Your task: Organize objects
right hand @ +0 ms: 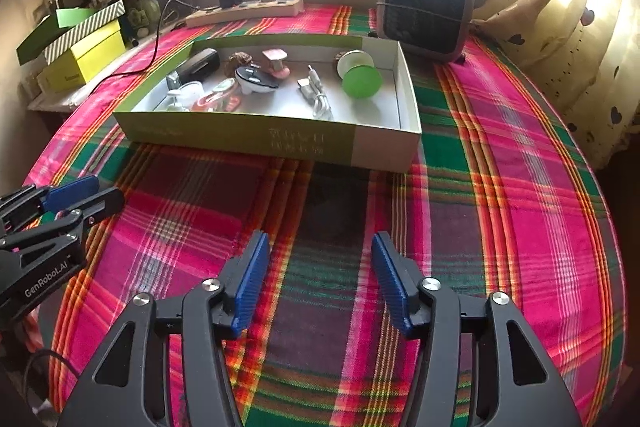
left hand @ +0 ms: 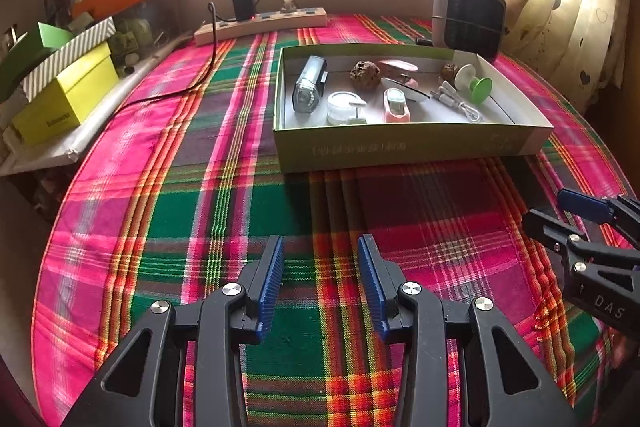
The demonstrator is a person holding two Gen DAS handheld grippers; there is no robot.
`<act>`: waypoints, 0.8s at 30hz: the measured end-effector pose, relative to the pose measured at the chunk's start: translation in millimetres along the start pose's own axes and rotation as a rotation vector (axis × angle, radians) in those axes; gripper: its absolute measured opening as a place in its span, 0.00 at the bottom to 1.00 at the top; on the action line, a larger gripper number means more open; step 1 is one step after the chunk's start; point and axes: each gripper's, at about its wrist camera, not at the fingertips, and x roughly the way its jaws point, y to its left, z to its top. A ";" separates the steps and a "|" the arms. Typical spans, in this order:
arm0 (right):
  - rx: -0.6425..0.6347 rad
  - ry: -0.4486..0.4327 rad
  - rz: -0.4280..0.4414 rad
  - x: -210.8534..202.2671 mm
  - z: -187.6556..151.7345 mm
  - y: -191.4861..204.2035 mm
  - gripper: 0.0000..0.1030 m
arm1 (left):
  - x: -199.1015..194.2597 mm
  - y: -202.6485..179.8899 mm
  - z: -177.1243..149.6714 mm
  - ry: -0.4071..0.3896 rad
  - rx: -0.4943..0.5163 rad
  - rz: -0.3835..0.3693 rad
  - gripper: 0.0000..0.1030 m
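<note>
Over the plaid tablecloth (left hand: 180, 187) both grippers — left gripper (left hand: 321, 259), right gripper (right hand: 320, 259) — are hovering released, empty; the small items are lying in the green box (left hand: 400, 147) — approaching one squarely seems best.

The black body of the left gripper (right hand: 84, 201), seen at the left edge of the right wrist view, carries white lettering that reads "GenRobot.AI". In the left wrist view, the right gripper (left hand: 560, 213) shows the white letters "DAS" on its black body near the frame's right edge. The shallow green box (left hand: 400, 147) has pale printed characters along its front wall in both views, too blurred to read. The yellow box (left hand: 64, 99) at the left bears a short dark word on its side, also illegible.
</note>
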 end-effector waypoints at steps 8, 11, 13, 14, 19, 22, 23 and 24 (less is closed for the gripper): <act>0.018 0.009 -0.018 0.2 -1.3 -3.3 0.63 | 1.4 1.1 0.5 0.004 -0.023 0.003 0.38; 0.024 0.009 -0.016 -0.5 -2.3 -4.3 0.64 | 1.5 2.1 0.4 0.005 -0.033 0.001 0.38; 0.025 0.009 -0.017 -1.1 -3.2 -3.9 0.65 | 1.3 2.4 0.2 0.005 -0.032 0.003 0.38; 0.025 0.009 -0.015 -1.4 -3.8 -3.7 0.66 | 1.1 2.3 -0.1 0.004 -0.035 0.004 0.38; 0.028 0.011 -0.018 -1.8 -5.8 -4.3 0.70 | 0.6 0.4 -0.8 0.004 -0.035 0.021 0.39; 0.026 0.014 -0.016 -1.2 -6.1 -3.4 0.73 | 0.5 1.1 -1.2 0.004 -0.041 0.017 0.39; 0.026 0.015 -0.016 -1.1 -6.1 -3.5 0.73 | 0.6 0.9 -1.2 0.004 -0.040 0.018 0.39; 0.026 0.015 -0.016 -1.1 -6.0 -3.4 0.73 | 0.5 1.1 -1.2 0.004 -0.040 0.019 0.39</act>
